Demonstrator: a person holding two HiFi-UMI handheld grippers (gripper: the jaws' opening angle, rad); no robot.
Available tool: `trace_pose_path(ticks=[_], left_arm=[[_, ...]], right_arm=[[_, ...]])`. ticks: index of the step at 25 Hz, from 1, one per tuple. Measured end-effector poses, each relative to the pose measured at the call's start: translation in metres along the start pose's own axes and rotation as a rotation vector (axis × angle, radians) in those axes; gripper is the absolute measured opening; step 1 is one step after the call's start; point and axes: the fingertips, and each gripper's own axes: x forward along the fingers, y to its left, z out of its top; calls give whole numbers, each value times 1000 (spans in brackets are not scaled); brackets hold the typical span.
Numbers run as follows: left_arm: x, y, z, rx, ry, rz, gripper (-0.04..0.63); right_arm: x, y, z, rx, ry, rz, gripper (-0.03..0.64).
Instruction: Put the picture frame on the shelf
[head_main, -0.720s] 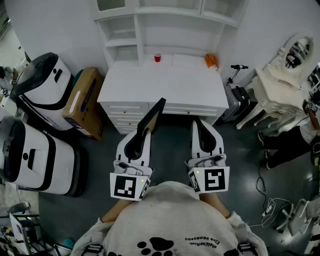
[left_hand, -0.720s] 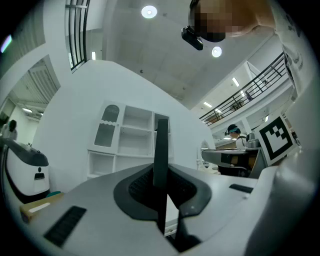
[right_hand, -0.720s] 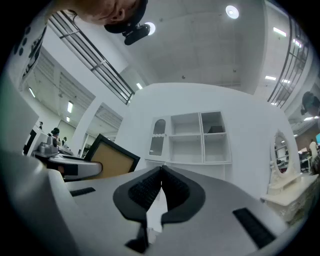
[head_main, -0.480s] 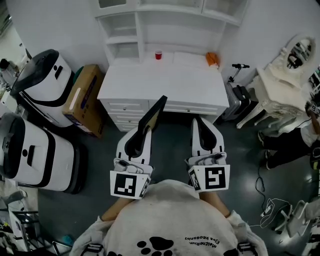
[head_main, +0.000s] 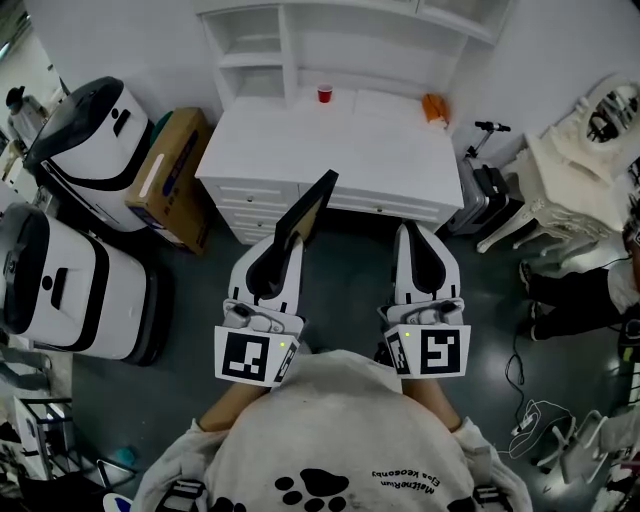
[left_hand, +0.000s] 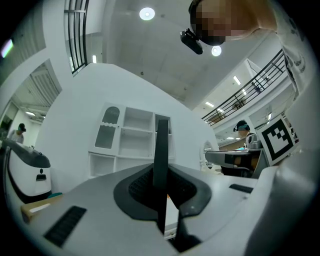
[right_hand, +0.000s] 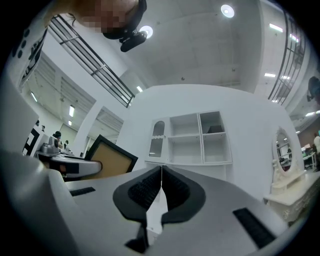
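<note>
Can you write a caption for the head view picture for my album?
Left tongs grip a dark picture frame, right tongs shut and empty, facing the white desk and its shelf.

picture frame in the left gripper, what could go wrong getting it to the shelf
1. The left gripper pinches the picture frame by one end only, so it could pivot or slip on the way.
2. The right gripper is shut and empty, giving the frame no support.
3. The red cup stands on the desk just below the shelf; the frame might knock it over.
</note>
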Motion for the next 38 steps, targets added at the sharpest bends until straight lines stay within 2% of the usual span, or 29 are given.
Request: trace_pose_path(ticks=[10, 20, 30, 38], left_arm=[[41, 27, -11, 6, -7, -3, 48], [125, 91, -34, -15, -31, -54, 48], [226, 151, -48, -29, -48, -172, 48], [280, 173, -57, -59, -47, -271, 48]], right_arm=[[29, -26, -21, 14, 15, -20, 34], [130, -35, -45, -14, 24, -23, 34], [229, -58, -62, -34, 39, -106, 34], [271, -69, -75, -39, 81, -170, 34]])
